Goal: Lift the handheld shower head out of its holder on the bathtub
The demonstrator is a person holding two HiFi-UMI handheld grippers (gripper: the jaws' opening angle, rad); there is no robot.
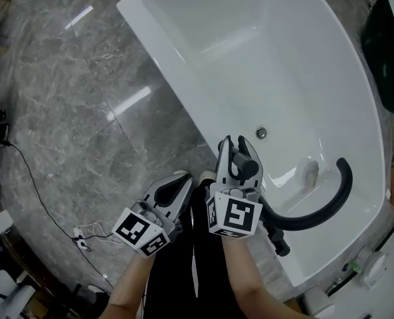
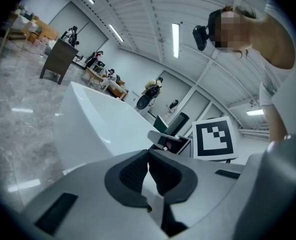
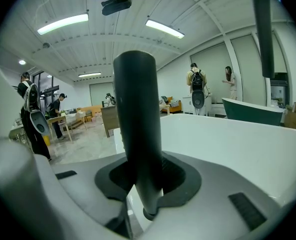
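Note:
The handheld shower head (image 1: 246, 164) is a black cylindrical handle standing upright at the near rim of the white bathtub (image 1: 165, 66). My right gripper (image 1: 239, 153) is shut on it, a pad on each side. In the right gripper view the black handle (image 3: 137, 134) rises between the pads, and my right gripper (image 3: 146, 176) clamps its lower part. My left gripper (image 1: 181, 181) hovers just left of the right one, over the tub's edge, shut with nothing in it. In the left gripper view the left gripper (image 2: 148, 158) has its pads touching. The holder itself is hidden behind the right gripper.
A thick black curved spout or hose (image 1: 332, 203) arcs over the tub's near right end, with a black fitting (image 1: 276, 238) on the rim. A round overflow (image 1: 261, 133) sits in the tub wall. Grey marble floor (image 1: 64, 111) lies to the left, with a cable (image 1: 84, 234).

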